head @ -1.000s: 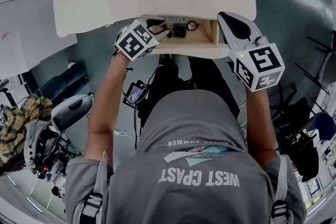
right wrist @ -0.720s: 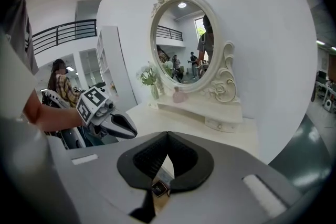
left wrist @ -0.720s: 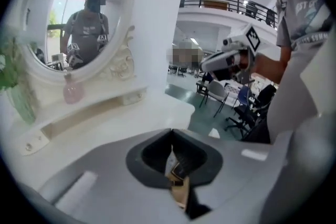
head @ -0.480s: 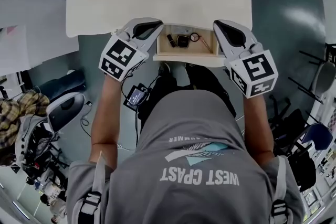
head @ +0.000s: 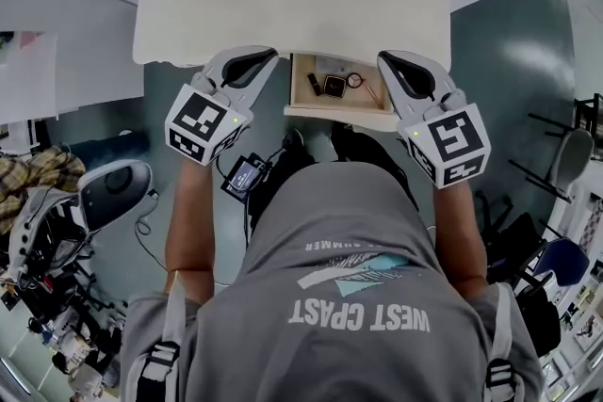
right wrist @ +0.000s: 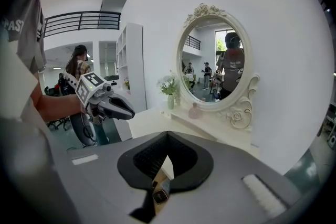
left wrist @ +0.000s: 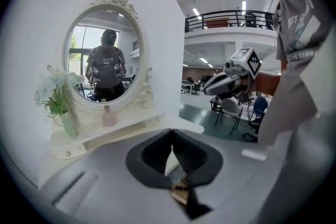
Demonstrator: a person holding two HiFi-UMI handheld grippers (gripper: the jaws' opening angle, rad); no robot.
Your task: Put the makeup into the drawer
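Makeup: several small pieces are seen lying inside the open drawer, which is pulled out from under the front edge of the table, between the two tools.
Hidden: the drawer's rear is covered by the tabletop, and the pieces are too small for their kinds to be told with certainty. In each gripper view only a sliver of the drawer is glimpsed through the gap beneath the jaws.
Axis: a short dark tube is laid roughly front to back. A thin stick is slanted at the right. A square compact and a round piece are set between them.
Left tool: the jaws are pressed together and nothing is held. It is raised in the air by the drawer's left end.
Right tool: the jaws are likewise closed and empty. It is held in the air by the drawer's right end.
Mirror: the person is reflected in it.
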